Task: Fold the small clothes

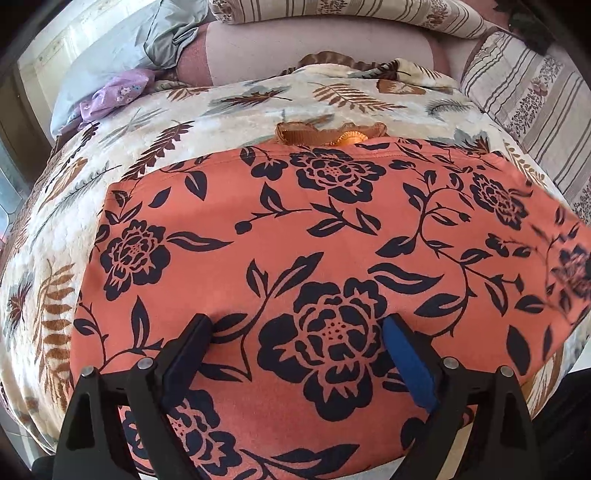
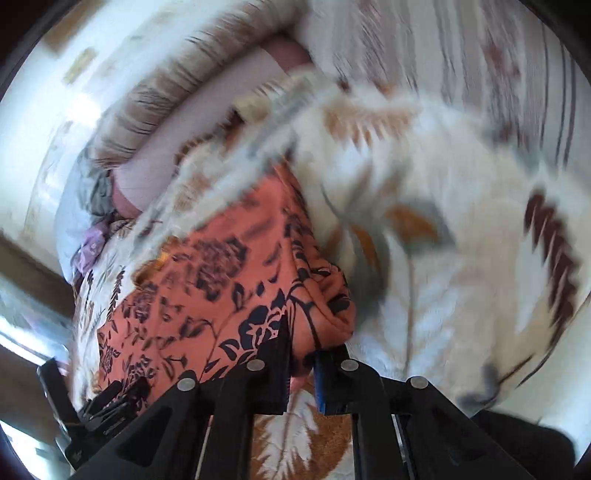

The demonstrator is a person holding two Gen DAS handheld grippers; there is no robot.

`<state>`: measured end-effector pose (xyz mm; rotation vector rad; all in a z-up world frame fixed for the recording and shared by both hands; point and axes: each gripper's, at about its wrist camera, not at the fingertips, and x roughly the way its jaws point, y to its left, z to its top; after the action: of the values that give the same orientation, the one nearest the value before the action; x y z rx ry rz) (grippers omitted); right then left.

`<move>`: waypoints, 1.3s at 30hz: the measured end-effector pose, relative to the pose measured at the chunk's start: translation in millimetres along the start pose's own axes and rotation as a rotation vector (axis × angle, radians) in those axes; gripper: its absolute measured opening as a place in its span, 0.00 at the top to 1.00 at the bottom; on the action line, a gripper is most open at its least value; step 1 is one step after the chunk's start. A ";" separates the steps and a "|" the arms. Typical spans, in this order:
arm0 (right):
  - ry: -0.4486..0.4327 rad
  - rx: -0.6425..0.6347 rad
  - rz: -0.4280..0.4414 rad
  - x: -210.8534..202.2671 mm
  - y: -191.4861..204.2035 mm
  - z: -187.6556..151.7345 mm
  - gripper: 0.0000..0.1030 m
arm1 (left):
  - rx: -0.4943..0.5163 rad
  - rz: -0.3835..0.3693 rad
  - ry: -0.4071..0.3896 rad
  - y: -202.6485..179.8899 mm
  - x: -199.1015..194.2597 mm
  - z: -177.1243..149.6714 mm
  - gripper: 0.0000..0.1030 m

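- we see an orange cloth (image 1: 295, 236) with dark navy flowers spread flat across the middle of the bed, on top of a cream blanket (image 1: 122, 147) printed with brown and grey leaves.
- its far edge lies straight, just in front of a small brown ruffle (image 1: 295, 133) with a shiny orange spot; we cannot tell what that ruffle belongs to.
- the cloth's right side looks smeared in the left wrist view, where a corner is raised off the blanket.
- our left gripper (image 1: 295, 332) hangs over the near part of the cloth with its fingers (image 1: 404, 354) spread wide, nothing between them; whether the tips touch the fabric we cannot tell.
- our right gripper (image 2: 301, 360) has its fingers (image 2: 279, 354) drawn narrow on a bunched fold of the same orange cloth (image 2: 221, 295), pinched at its right edge; this view is heavily blurred.
- the left gripper's black body (image 2: 103, 406) shows at the lower left of the right wrist view, at the cloth's near edge.
- beyond the blanket lies a pinkish mattress or sheet (image 1: 317, 51), with a grey garment (image 1: 173, 33) and a small lilac floral piece (image 1: 118, 92) at the far left.
- striped, flowered pillows or bedding (image 1: 535, 99) sit along the far and right sides of the bed.
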<state>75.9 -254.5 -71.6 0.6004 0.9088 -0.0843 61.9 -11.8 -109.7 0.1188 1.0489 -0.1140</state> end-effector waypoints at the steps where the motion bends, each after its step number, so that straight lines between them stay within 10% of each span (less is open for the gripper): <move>1: -0.010 -0.013 0.004 -4.1 4.0 -0.4 0.90 | -0.002 0.002 -0.001 -0.1 0.4 -0.1 0.08; 7: 0.161 0.212 0.120 42.3 -42.8 -20.5 0.64 | -0.013 0.010 -0.024 1.3 -19.3 3.6 0.09; 9: 0.132 0.239 0.180 35.5 -44.3 -17.6 0.21 | -0.025 0.002 -0.112 2.9 -38.2 4.6 0.09; 10: 0.113 0.251 0.211 33.3 -44.0 -15.4 0.18 | -0.035 -0.005 -0.140 3.4 -42.8 4.3 0.09; 13: 0.143 0.337 0.260 47.8 -49.5 -12.1 0.20 | -0.006 -0.009 -0.047 -6.5 -10.0 -1.0 0.09; 17: 0.159 0.254 0.173 54.8 -36.3 -7.0 0.67 | 0.024 0.021 -0.037 -12.0 -9.1 -6.3 0.06; 21: 0.153 0.303 0.169 54.6 -42.1 -4.9 0.53 | 0.015 0.007 -0.165 -11.3 -33.6 -0.8 0.06; 23: 0.147 0.370 0.229 60.8 -49.8 -4.9 0.36 | 0.050 0.021 -0.047 -15.9 -3.7 -3.5 0.04; 25: 0.151 0.332 0.203 64.3 -43.0 0.2 0.37 | 0.070 0.018 -0.096 -14.3 3.8 -10.6 0.00; 27: 0.158 0.216 0.104 63.2 -25.9 8.1 0.91 | 0.077 0.003 -0.092 -10.7 3.3 -10.1 0.00; 32: 0.026 -0.108 -0.075 21.6 26.8 7.0 0.88 | 0.086 -0.001 -0.099 -6.7 -2.2 -15.9 0.00; 35: 0.185 0.036 -0.057 58.4 -23.2 -3.2 0.66 | 0.085 -0.002 -0.076 -5.3 -4.7 -11.3 0.00; 37: 0.148 0.134 0.049 42.5 -44.7 1.1 0.63 | 0.074 0.007 -0.077 -8.3 -6.5 -1.0 0.01; 39: 0.108 0.132 0.027 27.6 -49.3 11.7 0.33 | 0.053 0.001 -0.154 -6.0 -25.1 4.1 0.01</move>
<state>85.9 -296.8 -109.6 0.7458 1.0044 -0.0890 52.0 -17.4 -86.1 0.1562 0.8922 -0.1483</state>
